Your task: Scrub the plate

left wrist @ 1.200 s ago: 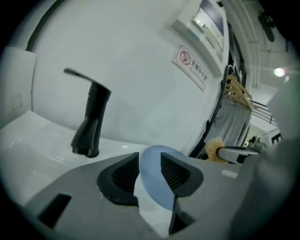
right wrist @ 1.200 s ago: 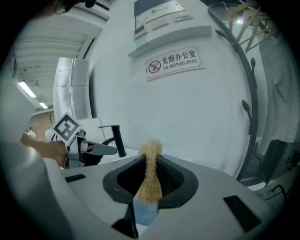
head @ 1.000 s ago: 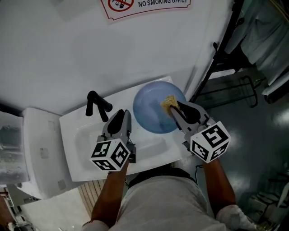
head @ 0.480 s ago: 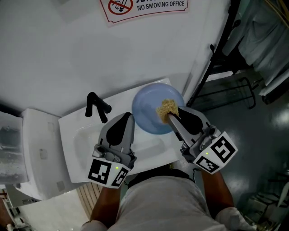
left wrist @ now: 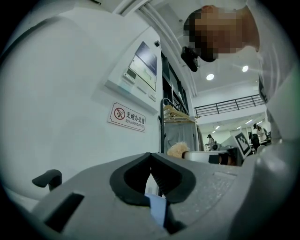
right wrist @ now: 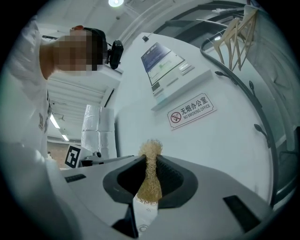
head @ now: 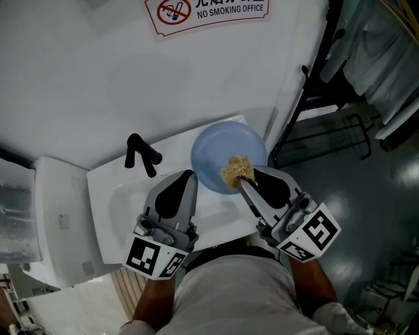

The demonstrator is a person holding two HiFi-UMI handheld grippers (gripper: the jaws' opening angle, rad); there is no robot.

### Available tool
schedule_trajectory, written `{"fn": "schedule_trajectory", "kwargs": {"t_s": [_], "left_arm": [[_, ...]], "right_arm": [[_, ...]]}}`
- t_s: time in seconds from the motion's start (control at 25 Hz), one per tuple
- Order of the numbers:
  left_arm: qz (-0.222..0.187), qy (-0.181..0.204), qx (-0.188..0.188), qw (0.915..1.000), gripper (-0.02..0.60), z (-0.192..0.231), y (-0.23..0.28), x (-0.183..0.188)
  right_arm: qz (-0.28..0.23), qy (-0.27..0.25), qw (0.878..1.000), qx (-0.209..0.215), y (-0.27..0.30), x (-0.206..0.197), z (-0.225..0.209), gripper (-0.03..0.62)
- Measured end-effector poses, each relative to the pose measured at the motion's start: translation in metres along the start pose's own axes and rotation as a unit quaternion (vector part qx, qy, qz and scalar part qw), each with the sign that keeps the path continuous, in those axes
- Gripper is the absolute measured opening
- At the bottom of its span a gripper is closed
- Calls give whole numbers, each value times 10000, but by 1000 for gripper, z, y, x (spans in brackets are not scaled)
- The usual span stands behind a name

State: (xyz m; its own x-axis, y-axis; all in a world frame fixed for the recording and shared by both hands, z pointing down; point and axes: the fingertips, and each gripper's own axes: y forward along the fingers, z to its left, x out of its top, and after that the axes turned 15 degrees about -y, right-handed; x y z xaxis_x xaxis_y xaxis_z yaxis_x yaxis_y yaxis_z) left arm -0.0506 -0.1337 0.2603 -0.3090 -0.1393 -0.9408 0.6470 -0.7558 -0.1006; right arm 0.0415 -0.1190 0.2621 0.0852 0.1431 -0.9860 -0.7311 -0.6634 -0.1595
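Note:
A round blue plate (head: pixel 222 147) lies on the right end of the white sink (head: pixel 118 203). My right gripper (head: pixel 243 178) is shut on a tan scrubbing pad (head: pixel 236 171), which hovers over the plate's near edge. In the right gripper view the pad (right wrist: pixel 151 178) is squeezed between the two pads and sticks out above them. My left gripper (head: pixel 188 175) hangs over the basin just left of the plate, its jaws just closed with nothing between them. In the left gripper view (left wrist: pixel 151 161) the tips meet, and a sliver of blue shows low in the gap behind them.
A black faucet (head: pixel 141 154) stands at the back of the sink, left of the plate. A white wall with a no-smoking sign (head: pixel 206 12) rises behind. A white fixture (head: pixel 55 222) sits to the left. A black rack (head: pixel 314 72) stands on the grey floor to the right.
Both grippers have risen and drawn back toward me. The scrubbing pad slid from the plate's right side to its near edge. The left jaws have closed. The plate has not moved.

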Motion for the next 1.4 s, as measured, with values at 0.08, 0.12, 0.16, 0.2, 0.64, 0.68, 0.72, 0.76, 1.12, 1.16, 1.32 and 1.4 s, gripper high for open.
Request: {"fn": "schedule_trajectory", "kwargs": {"t_s": [0.08,0.12,0.16,0.2,0.64,0.68,0.72,0.76,1.12,1.16,1.32,1.4], "left_arm": [[-2,10,-33,10000,17,-4,-2,0],[-6,13,-47,10000,17,-6,-2,0],[-10,16,-56,10000,17,-7,-3,0],[-13,20,-61,10000,17,-9,-4,-1],[-86,7,-108,9999,17,-18,-10,1],[-90,9,-110,9999,17,-18,-10,1],[-91,11,-110,9999,17,-18,-10,1],[-92,12,-107,9999,17,-18,-11,1],[-99,-34,-127,9999,17,-16,-10,1],[-97,-37,-133,9999,17,-16,-9,1],[-83,-39,-145,9999,17,-15,-9,1],[-81,-38,-151,9998,17,-14,-9,1]], "right_arm": [[-29,-24,10000,30,-2,1,4,61],[-42,-40,10000,42,-2,2,6,61],[-55,-61,10000,53,-3,3,8,61],[-64,-88,9999,63,-4,3,9,61],[-93,-289,9994,165,-6,7,20,61],[-98,-299,9994,173,-6,7,20,61],[-99,-310,9993,182,-5,7,21,61],[-96,-323,9992,192,-5,7,21,61],[-34,-398,9990,202,-2,6,22,61],[-30,-402,9990,195,-2,5,21,61],[-24,-404,9990,175,-1,5,20,61],[-15,-405,9990,171,-1,4,20,61]]}}
